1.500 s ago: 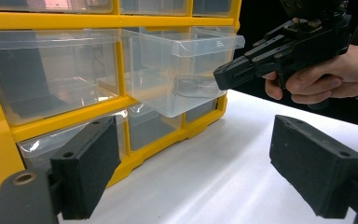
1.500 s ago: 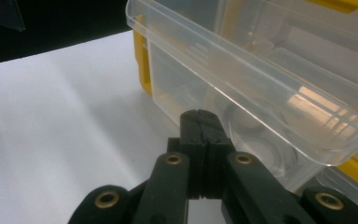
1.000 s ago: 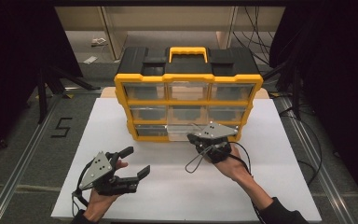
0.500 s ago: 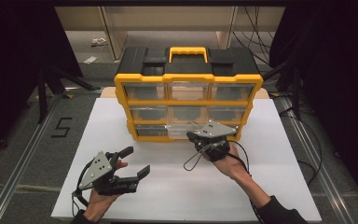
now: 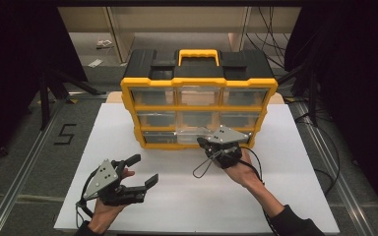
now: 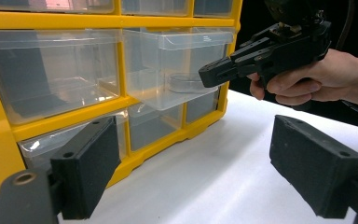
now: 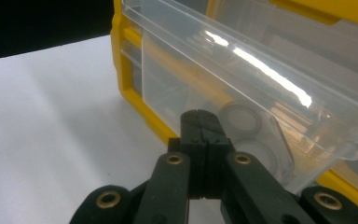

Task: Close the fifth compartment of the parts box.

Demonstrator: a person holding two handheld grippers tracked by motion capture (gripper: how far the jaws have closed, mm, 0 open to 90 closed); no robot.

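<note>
our right gripper (image 7: 200, 122), jaws pressed together, noses against the pulled-out clear plastic drawer (image 7: 242, 93) of the yellow organiser (image 5: 199, 110) straight ahead.

Glossy clear plastic drawer (image 7: 261, 93) in a smooth yellow plastic organizer (image 5: 199, 83); matt white worktop (image 5: 187, 196); matt black tool (image 7: 200, 126).
</note>
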